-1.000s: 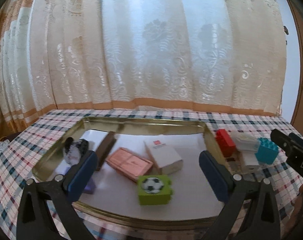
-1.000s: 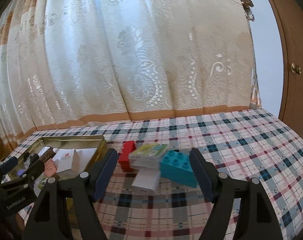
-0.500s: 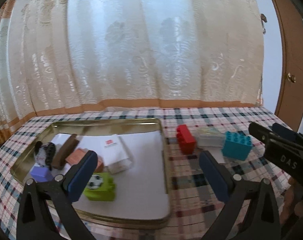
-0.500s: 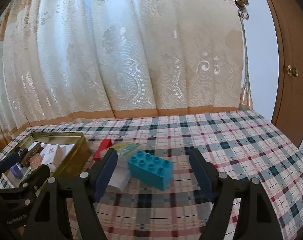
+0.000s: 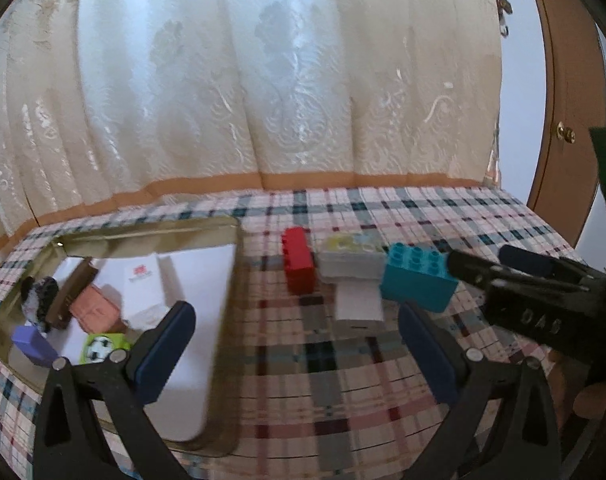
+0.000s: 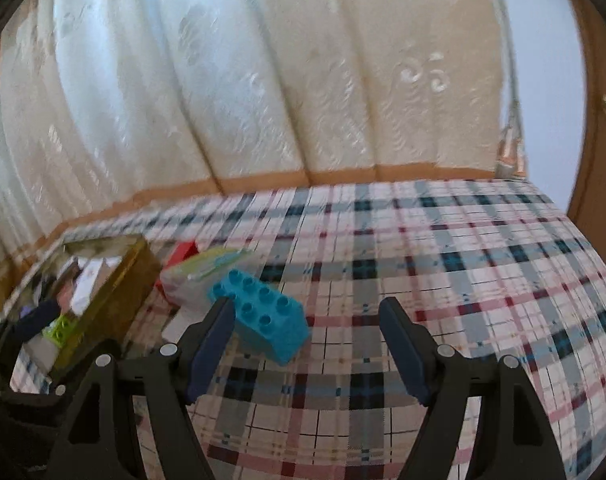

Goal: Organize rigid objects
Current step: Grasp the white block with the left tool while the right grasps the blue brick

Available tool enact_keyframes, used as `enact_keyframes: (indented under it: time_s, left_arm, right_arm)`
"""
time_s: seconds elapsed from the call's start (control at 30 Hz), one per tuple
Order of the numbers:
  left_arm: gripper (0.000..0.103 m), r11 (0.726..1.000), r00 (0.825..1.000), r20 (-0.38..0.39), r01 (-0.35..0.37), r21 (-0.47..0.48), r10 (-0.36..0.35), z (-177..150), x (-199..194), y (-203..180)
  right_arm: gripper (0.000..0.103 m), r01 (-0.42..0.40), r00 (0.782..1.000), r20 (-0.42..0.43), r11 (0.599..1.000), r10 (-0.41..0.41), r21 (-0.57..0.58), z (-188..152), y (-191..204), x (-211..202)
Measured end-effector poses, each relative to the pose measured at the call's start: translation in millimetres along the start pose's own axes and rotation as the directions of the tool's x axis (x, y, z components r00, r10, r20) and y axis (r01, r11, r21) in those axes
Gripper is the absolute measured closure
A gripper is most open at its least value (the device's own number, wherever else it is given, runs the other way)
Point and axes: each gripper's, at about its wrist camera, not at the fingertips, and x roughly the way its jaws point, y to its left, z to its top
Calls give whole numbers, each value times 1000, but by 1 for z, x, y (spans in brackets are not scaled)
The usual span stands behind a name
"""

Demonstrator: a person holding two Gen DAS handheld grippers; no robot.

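Since a second ago both views have swung right. In the left wrist view the tray (image 5: 151, 236), which then filled the middle, now sits at the left, and the loose pieces on the plaid surface (image 5: 343, 392) have come to the centre. In the right wrist view the teal brick (image 6: 263, 320), then between the jaws farther off, is now close in, just beside the left finger.

The left gripper (image 5: 295, 352) has its jaws wide apart with nothing between them; the right gripper (image 6: 307, 344) is likewise spread, gripping nothing.

Only the left view shows the tray's contents: a white box (image 5: 143, 288), a pink block (image 5: 95, 312), a brown bar (image 5: 71, 296), a purple block (image 5: 33, 344), a green ball-print brick (image 5: 99, 350) and a black-and-white item (image 5: 39, 300). It also shows the right gripper entering from the right, near the teal brick. The right view shows the bare cloth to the right and the door (image 6: 599, 92).

The red brick (image 5: 299, 266) lies right of the tray, long axis running away from the camera. The teal brick lies studs up, long axis slanting from far left to near right in the right view. A flat white case (image 5: 351, 264) rests between them, touching the teal brick, with a white card (image 5: 359, 304) in front.
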Motion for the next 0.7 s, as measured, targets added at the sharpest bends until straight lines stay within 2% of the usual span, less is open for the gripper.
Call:
enact_keyframes:
  time_s: [0.17, 0.33, 0.4, 0.47, 0.53, 0.63, 0.7]
  left_arm:
    - [0, 1000, 999, -46, -1, 7, 1, 1, 10, -10]
    - [0, 999, 999, -47, -20, 25, 21, 1, 10, -15]
    - [0, 999, 999, -37, -14, 37, 15, 1, 8, -19]
    - [0, 999, 999, -33, -1, 52, 3, 1, 8, -24]
    - [0, 998, 999, -45, -7, 63, 10, 2, 10, -26]
    - [0, 999, 998, -59, 8, 46, -5, 2, 13, -23]
    - [0, 999, 999, -46, -7, 46, 9, 2, 10, -23]
  right_arm:
    - [27, -52, 998, -36, 997, 50, -55, 3, 0, 10]
    - [27, -116, 990, -87, 987, 107, -110, 6, 2, 21]
    - [30, -121, 989, -97, 984, 108, -134, 8, 5, 25]
    - [40, -149, 983, -125, 978, 131, -146, 9, 7, 31]
    - [46, -177, 974, -165, 974, 153, -144, 8, 7, 38]
    - [47, -210, 961, -209, 967, 179, -141, 8, 7, 46]
    - [47, -230, 957, -213, 961, 195, -151, 9, 9, 49]
